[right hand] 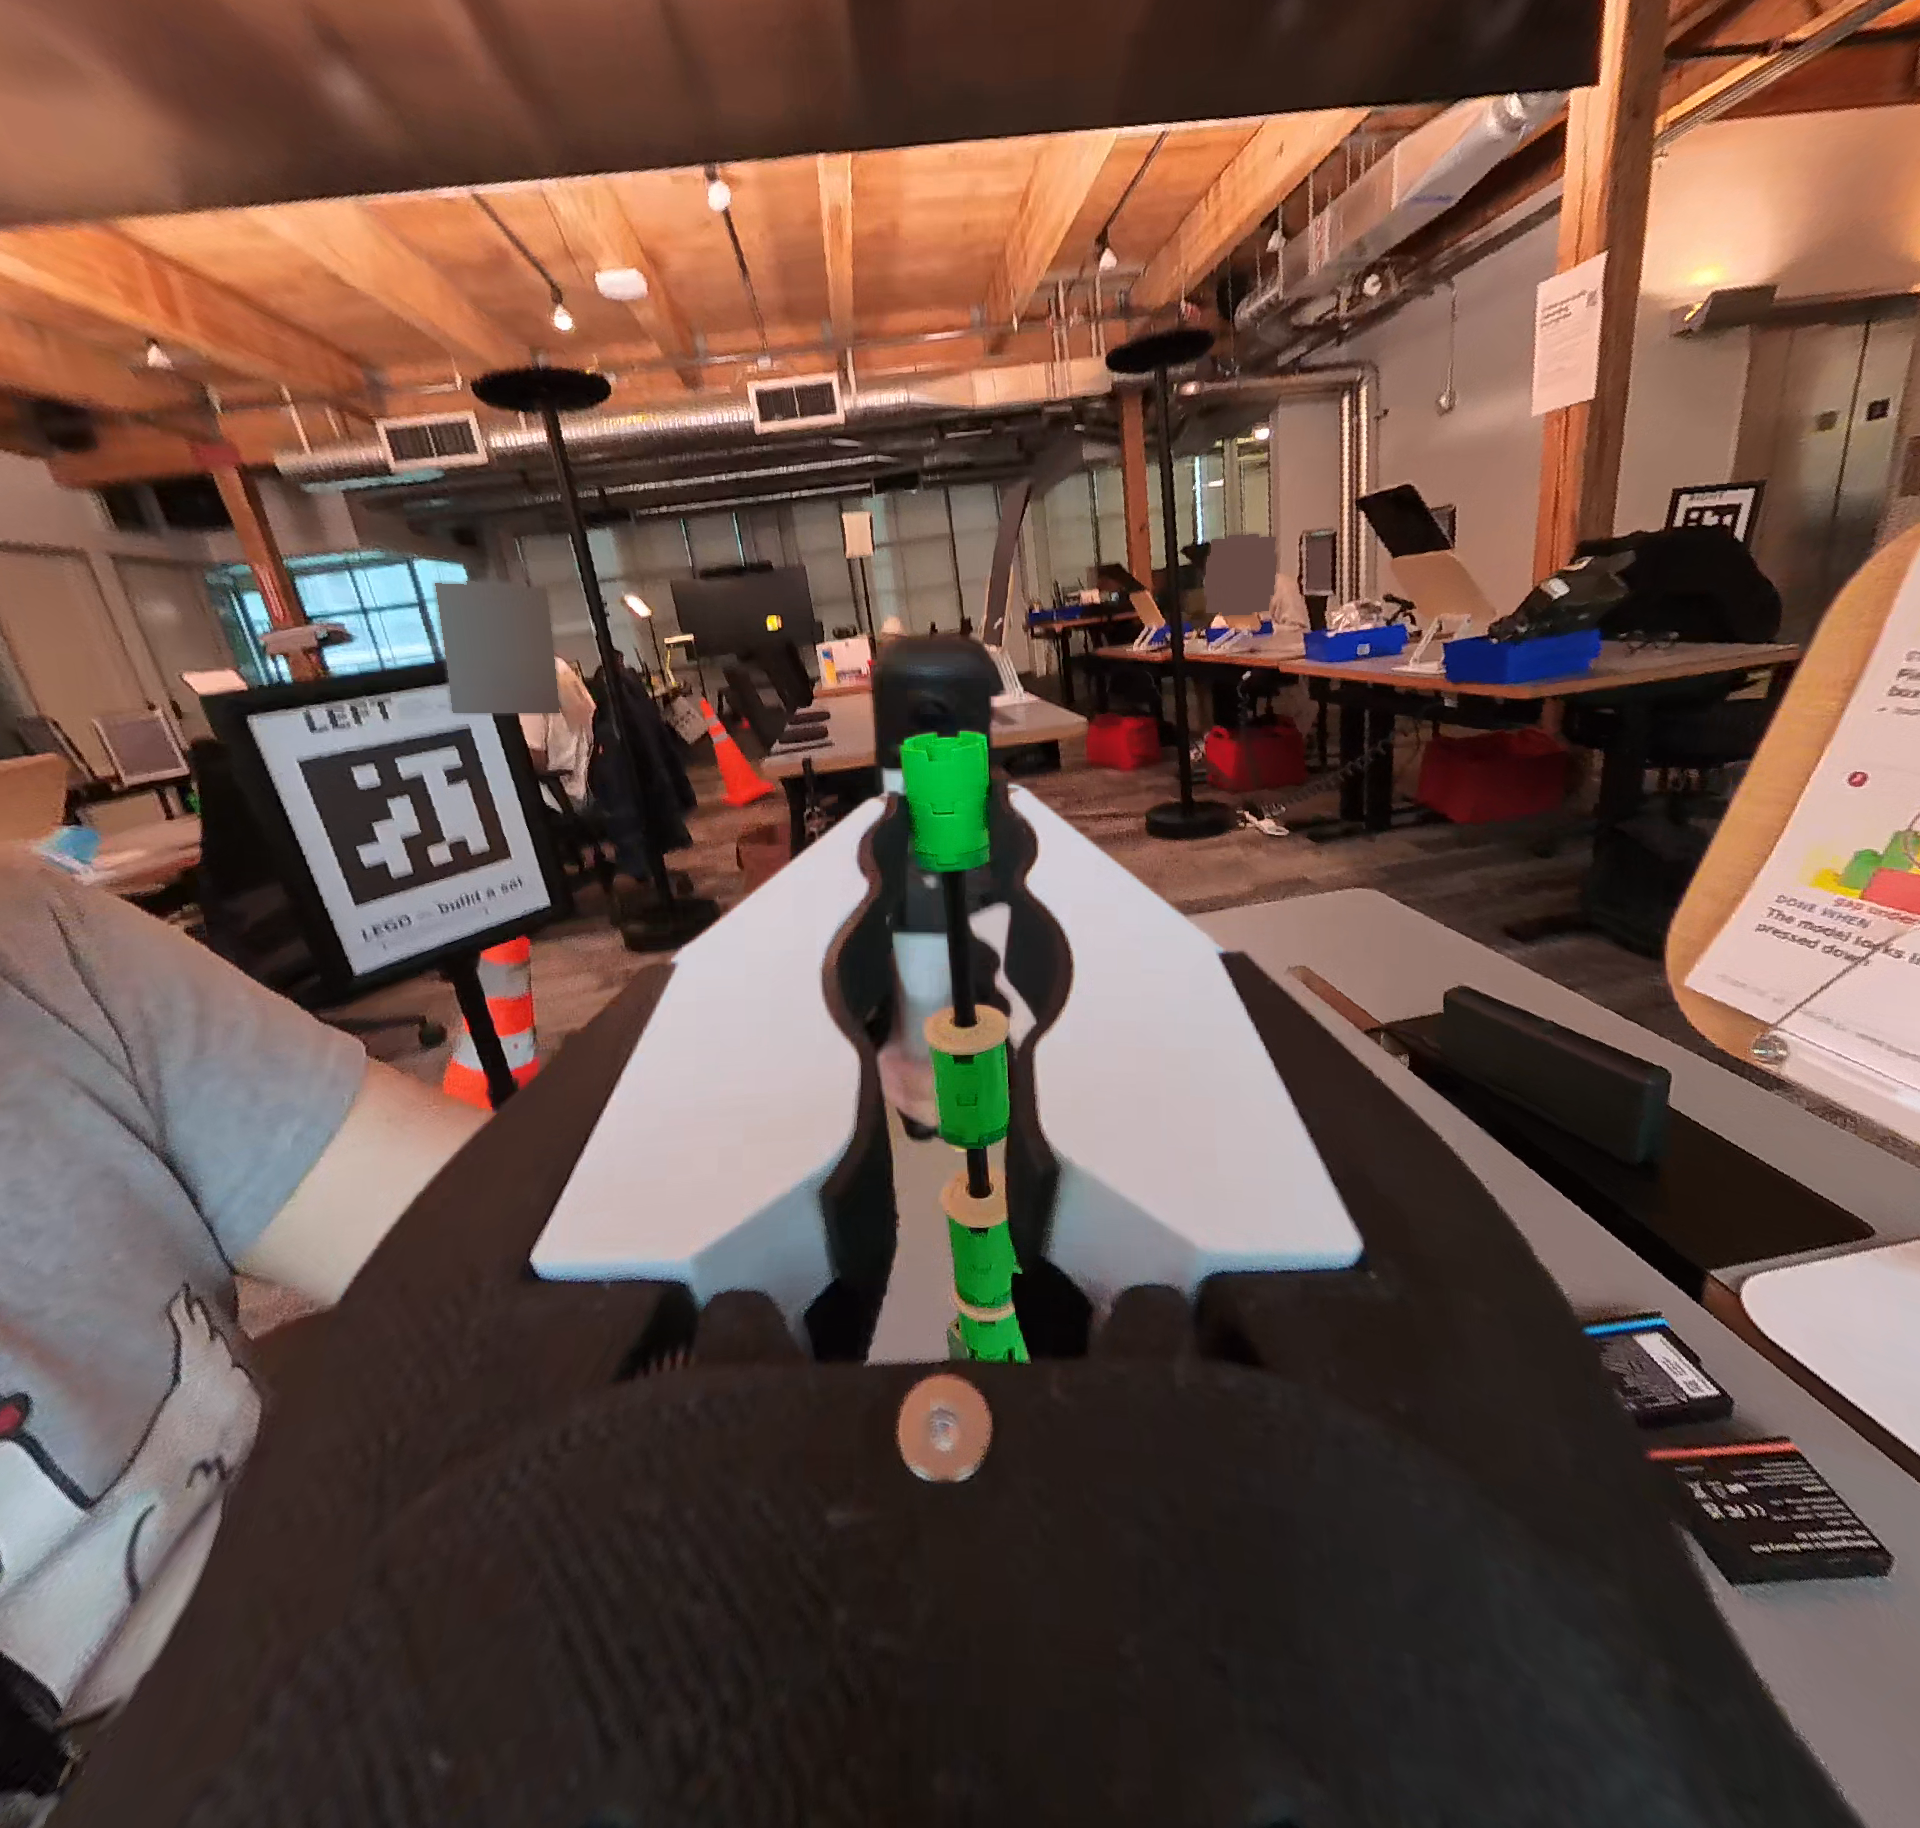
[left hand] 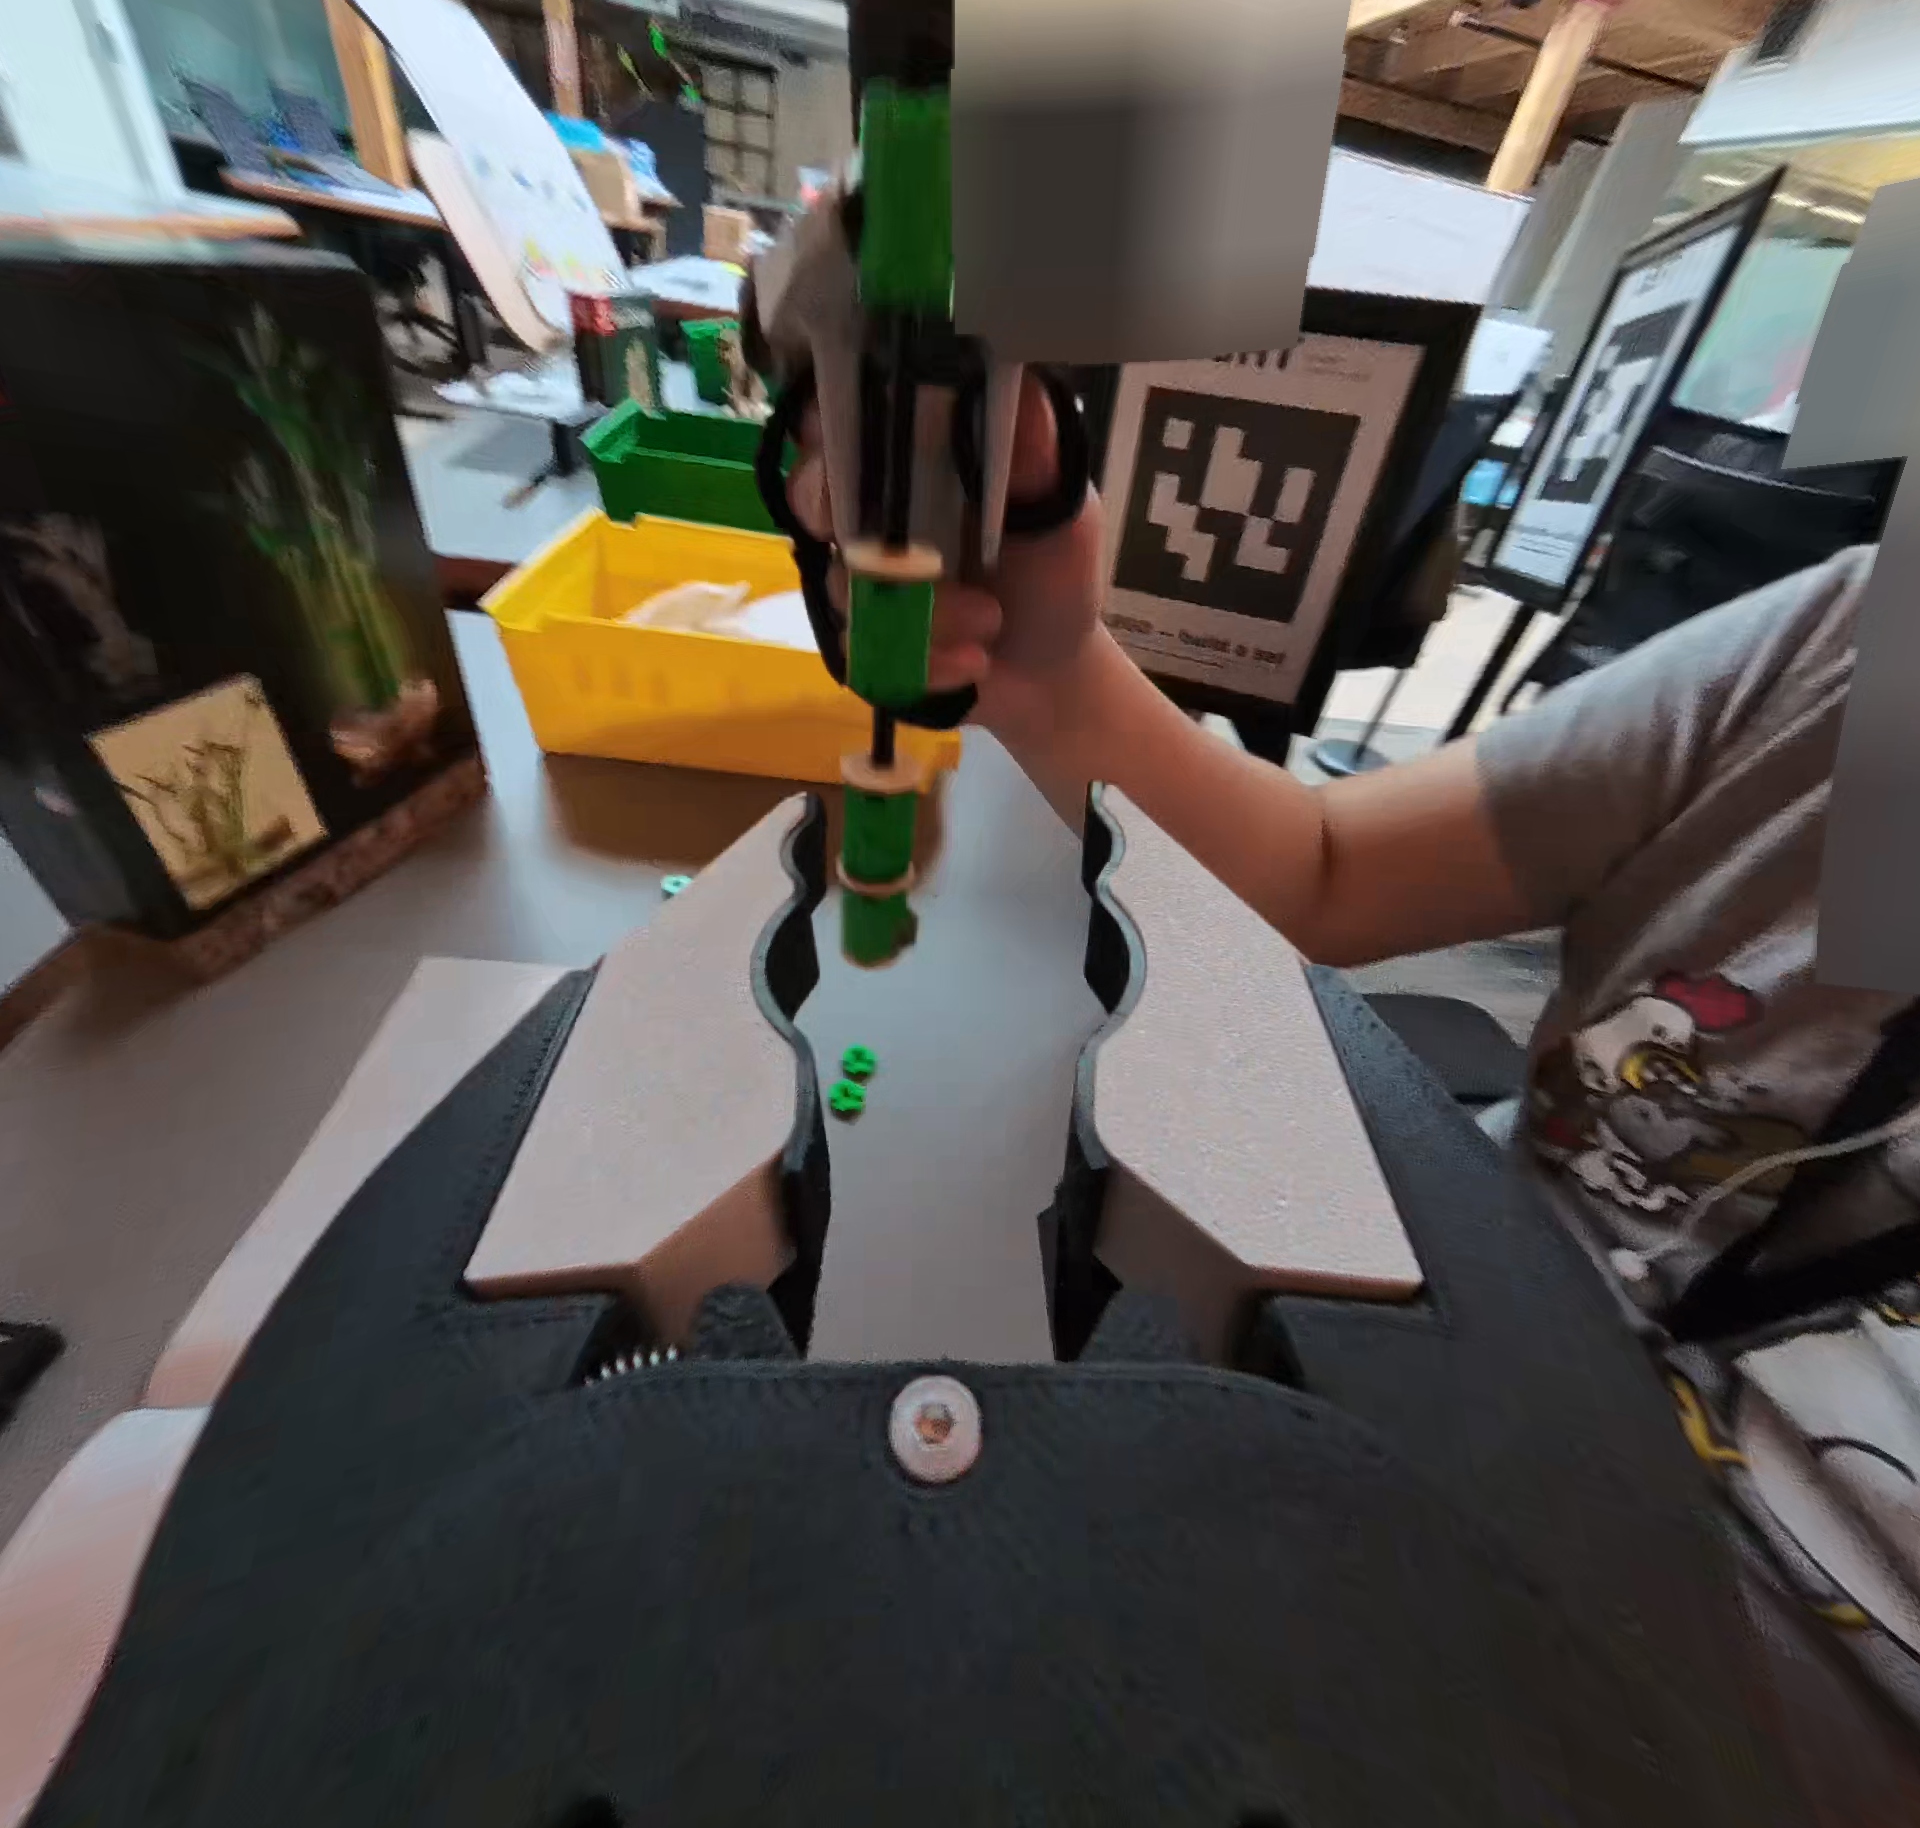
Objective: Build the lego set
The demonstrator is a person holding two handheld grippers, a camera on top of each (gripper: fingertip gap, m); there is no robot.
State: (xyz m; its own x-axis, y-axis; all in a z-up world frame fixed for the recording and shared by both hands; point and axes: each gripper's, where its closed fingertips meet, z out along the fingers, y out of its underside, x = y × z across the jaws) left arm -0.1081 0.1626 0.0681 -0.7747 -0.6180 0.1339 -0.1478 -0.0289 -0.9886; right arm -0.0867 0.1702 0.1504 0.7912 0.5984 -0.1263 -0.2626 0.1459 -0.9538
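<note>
Nearest, left gripper [left hand: 945,931]: jaws apart, holding nothing, pointing across the brown table [left hand: 260,1030].
Loose parts: two small green round lego pieces [left hand: 854,1080] lie on the table between its fingers.
Task thing: a black rod threaded with green cylinders and tan rings, the bamboo stalk [left hand: 883,739], hangs just beyond the left fingertips, its lower end between them.
Long axis: upright, crossing the left gripper's line of reach.
Right gripper [right hand: 951,843]: closed on the stalk, which runs lengthwise between its fingers.
Nearer hand for the loose pieces: the left, judging by position.
Beyond: a yellow plastic bin [left hand: 665,677], then a green bin [left hand: 675,469].
</note>
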